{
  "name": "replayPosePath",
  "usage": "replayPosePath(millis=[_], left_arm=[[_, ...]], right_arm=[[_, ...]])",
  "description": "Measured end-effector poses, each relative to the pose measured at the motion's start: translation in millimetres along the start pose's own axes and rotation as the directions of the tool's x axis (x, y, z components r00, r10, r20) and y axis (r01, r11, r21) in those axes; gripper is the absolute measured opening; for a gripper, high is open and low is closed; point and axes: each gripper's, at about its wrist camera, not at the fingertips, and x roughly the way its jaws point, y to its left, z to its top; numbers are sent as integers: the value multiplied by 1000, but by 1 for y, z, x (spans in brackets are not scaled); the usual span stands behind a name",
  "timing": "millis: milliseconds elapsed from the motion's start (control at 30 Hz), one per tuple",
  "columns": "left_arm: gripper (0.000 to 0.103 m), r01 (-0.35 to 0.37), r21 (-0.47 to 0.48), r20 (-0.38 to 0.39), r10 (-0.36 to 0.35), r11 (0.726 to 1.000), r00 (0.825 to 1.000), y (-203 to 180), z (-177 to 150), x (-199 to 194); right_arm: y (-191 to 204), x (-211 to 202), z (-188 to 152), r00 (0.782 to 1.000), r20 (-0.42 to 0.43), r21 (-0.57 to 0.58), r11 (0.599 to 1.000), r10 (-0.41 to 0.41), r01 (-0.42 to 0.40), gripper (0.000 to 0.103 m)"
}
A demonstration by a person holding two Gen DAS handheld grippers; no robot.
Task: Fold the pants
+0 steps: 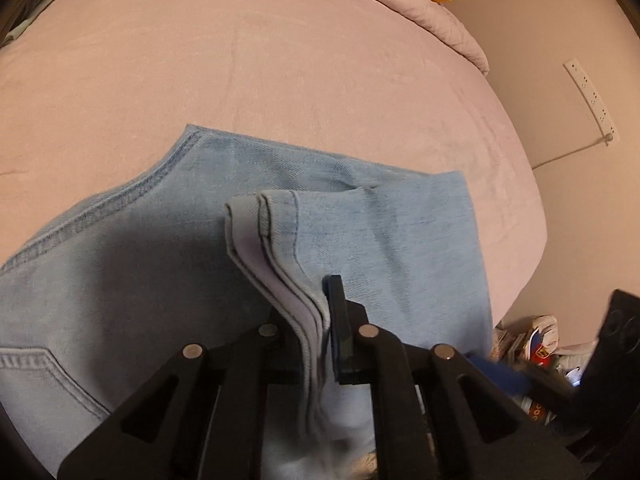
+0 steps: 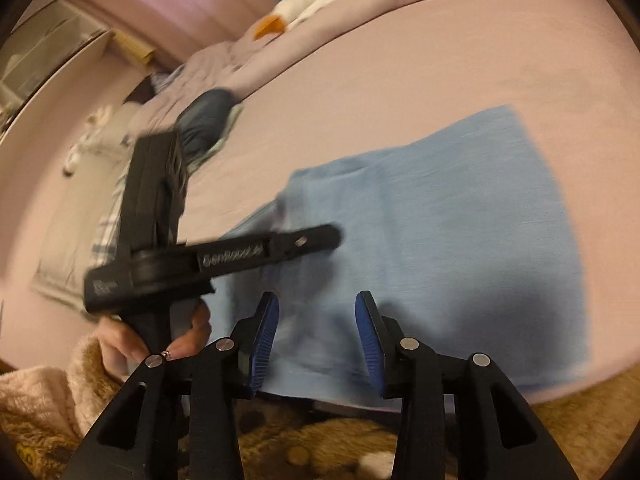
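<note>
Light blue jeans [image 1: 380,232] lie folded on the pink bed sheet [image 1: 280,60]. My left gripper [image 1: 320,312] is shut on the stacked leg hems [image 1: 276,256] and holds them lifted over the seat part, where a back pocket [image 1: 44,376] shows at lower left. In the right wrist view the jeans [image 2: 460,240] lie ahead, blurred. My right gripper [image 2: 316,320] is open and empty just above the jeans' near edge. The left gripper's body [image 2: 224,256] crosses the left of that view, held by a hand [image 2: 192,328].
A rumpled pink quilt [image 1: 424,4] with an orange and white plush [image 2: 304,4] lies at the bed's far end. A power strip [image 1: 592,100] hangs on the wall at right. Clothes [image 2: 204,120] lie on the bed at left. A fluffy brown sleeve [image 2: 48,400] fills the bottom.
</note>
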Motion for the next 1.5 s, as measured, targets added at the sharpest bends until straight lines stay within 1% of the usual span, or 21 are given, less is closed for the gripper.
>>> replayPosePath(millis=[67,100,167,233,267,300,333,367,433,533,600,633,733,833,900,967,1033,1133,1267,1367,1500], left_arm=[[8,0,14,-2,0,1000,1000,-1,1,-4],[8,7,25,6,-7,1000,1000,-7,3,-4],[8,12,34,20,-12,999,1000,-6,5,-9],[9,-2,34,12,2,999,1000,-6,1,-7],[12,-18,31,-2,18,999,1000,-2,0,-2],[13,-25,26,-13,26,999,1000,0,-1,3],[13,-15,15,-12,16,1000,1000,3,-3,4],[13,-9,12,-7,9,1000,1000,4,-4,2],[15,-17,17,-13,17,1000,1000,5,-5,-2],[16,-40,32,-12,40,999,999,5,-11,-8],[18,-55,48,-5,56,997,998,2,-17,-10],[18,-60,50,-5,61,997,998,3,-21,-11],[18,-58,35,-6,58,998,998,7,-28,-13],[18,-67,29,-8,67,997,998,7,-30,-13],[18,-76,28,-7,76,997,997,7,-34,-15],[19,-78,26,-11,79,997,997,4,-37,-14],[19,-76,21,-16,77,997,997,4,-40,-12],[19,-70,13,-16,70,997,997,4,-43,-12],[19,-72,12,-12,73,997,997,5,-44,-11],[19,-82,11,-8,82,997,997,4,-46,-11],[20,-85,6,-3,86,996,996,4,-48,-12]], right_arm=[[-14,-25,-3,996,54,29,997,-71,70,43],[-21,-36,-4,990,83,48,993,-116,112,43],[-38,-51,-4,968,126,81,975,-216,207,43],[-58,-54,-11,944,109,115,948,-311,298,41],[-65,-51,-11,939,94,125,940,-329,317,33],[-71,-49,-16,941,74,140,938,-331,318,28],[-79,-41,-19,945,36,168,935,-324,313,26],[-85,-36,-22,945,11,190,929,-326,319,24],[-84,-25,-22,934,7,179,919,-357,350,18],[-76,-25,-19,922,20,158,912,-386,378,18],[-71,-16,-4,915,23,135,909,-402,395,18],[-73,-21,-4,913,30,122,908,-407,400,18],[-75,-8,23,907,55,95,906,-418,412,18],[-80,1,39,904,60,101,904,-422,415,18],[-79,10,54,891,63,94,891,-450,444,18],[-76,14,62,864,96,73,870,-493,488,18],[-77,20,68,851,80,66,855,-519,515,18],[-75,21,67,837,87,53,842,-540,537,18],[-72,14,54,818,99,31,824,-566,566,18],[-70,10,43,814,92,37,819,-574,573,18],[-64,1,23,802,98,7,806,-589,591,18]])
